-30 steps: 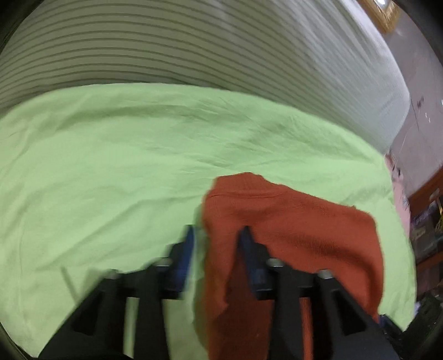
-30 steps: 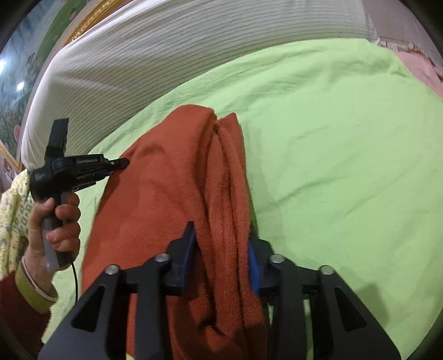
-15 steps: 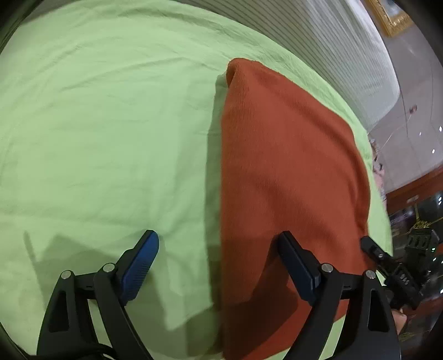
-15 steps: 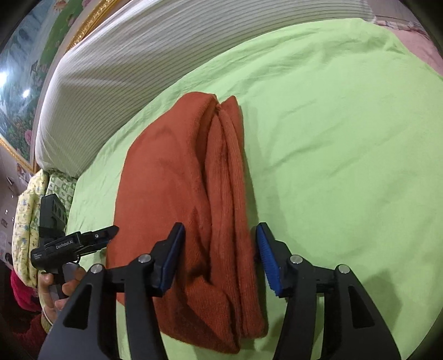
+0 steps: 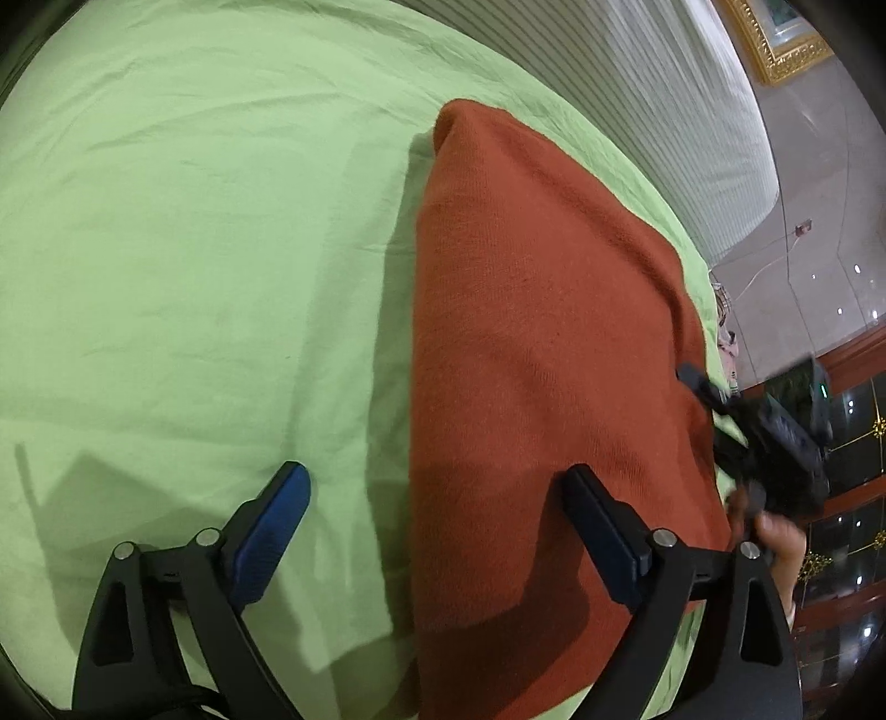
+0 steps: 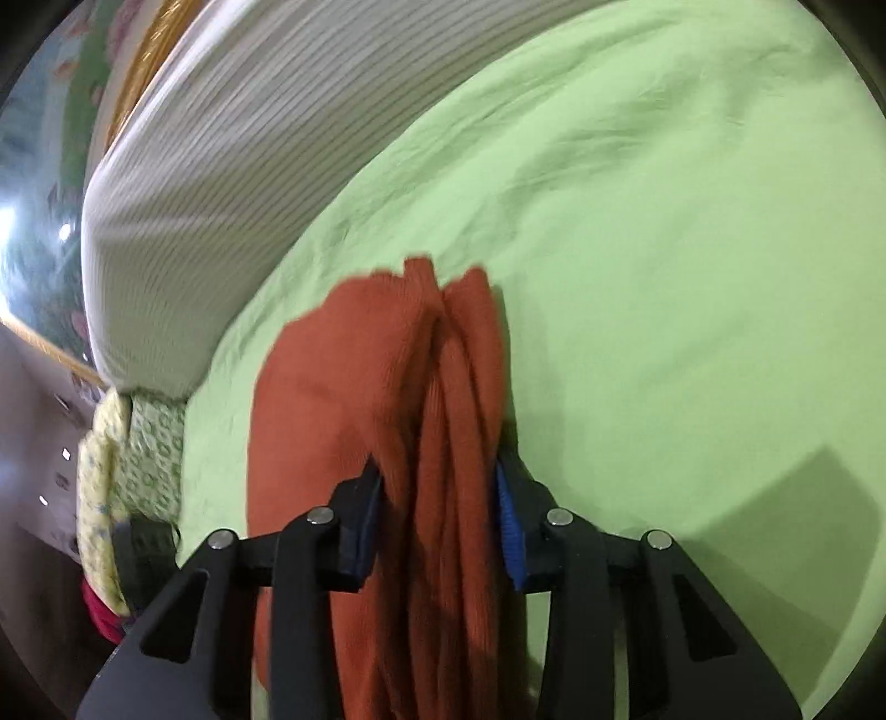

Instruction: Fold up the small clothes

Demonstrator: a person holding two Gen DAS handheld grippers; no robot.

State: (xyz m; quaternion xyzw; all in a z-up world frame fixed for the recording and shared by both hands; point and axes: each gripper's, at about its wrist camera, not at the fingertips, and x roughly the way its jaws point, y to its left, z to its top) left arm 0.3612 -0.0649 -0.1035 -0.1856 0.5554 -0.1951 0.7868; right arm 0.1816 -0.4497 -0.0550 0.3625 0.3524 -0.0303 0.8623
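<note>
In the left wrist view, the left gripper (image 5: 437, 498) hovers with its black jaws spread wide and opening, one blue pad (image 5: 271, 526) over bare sheet and the other above the rust-orange knitted garment (image 5: 542, 343); neither pad presses on anything. This view alone shows the garment's broad, smooth folded face lying flat, and, past its right edge, the person's hand (image 5: 775, 537) around the black handle of the other tool.

The right wrist view shows what the first cannot: the garment's (image 6: 387, 387) layered side, several thick folds stacked edge-on. The right gripper (image 6: 440, 509) has those folds between its blue pads (image 6: 509, 526); its jaws are closing and the pads lie against the knit on both sides.

The garment's left edge in the left view runs straight, with wide open sheet beside it. In the right view open sheet spreads to the right and beyond the garment's far end.

Everything rests on a wrinkled light-green bed sheet (image 5: 194, 249). Behind it rises a white ribbed padded headboard (image 6: 221, 166). A yellow-and-green patterned cloth (image 6: 133, 459) sits at the bed's corner, and a gold picture frame (image 5: 775, 50) hangs on the wall. Dark wooden cabinets (image 5: 853, 387) with glass doors stand farthest off.
</note>
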